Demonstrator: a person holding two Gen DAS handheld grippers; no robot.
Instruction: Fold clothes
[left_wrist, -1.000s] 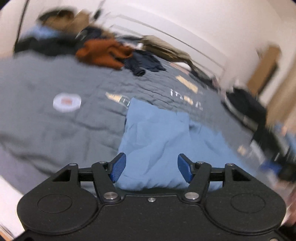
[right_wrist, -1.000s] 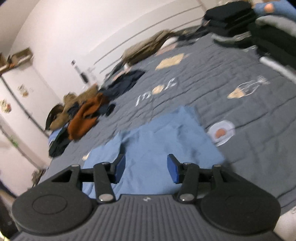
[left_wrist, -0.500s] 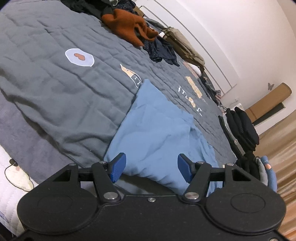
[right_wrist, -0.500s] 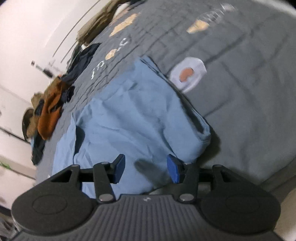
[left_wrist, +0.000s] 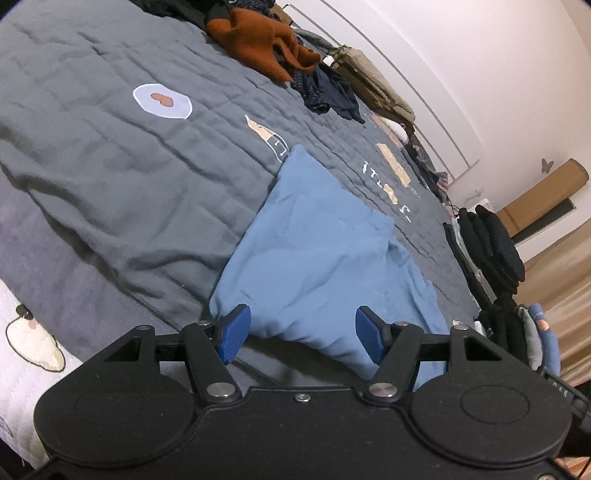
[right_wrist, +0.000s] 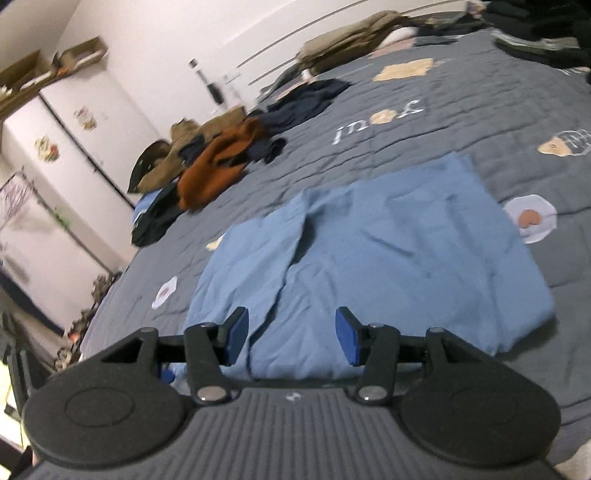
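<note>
Grey quilted bedspread (left_wrist: 110, 155) w/ clothes, white walls (left_wrist: 498, 55)

Dim, even indoor light with a cool cast; shadows are soft. Both fisheye views bend the walls (left_wrist: 461, 55) and bed (left_wrist: 92, 155) edges into curves. The left view is fairly sharp; the right view is smeared, especially the far clothes pile (right_wrist: 207, 166).

the left gripper (left_wrist: 302, 334) and right gripper (right_wrist: 291, 334) are both angling downward, blue pads standing apart, gripping nothing.
</note>
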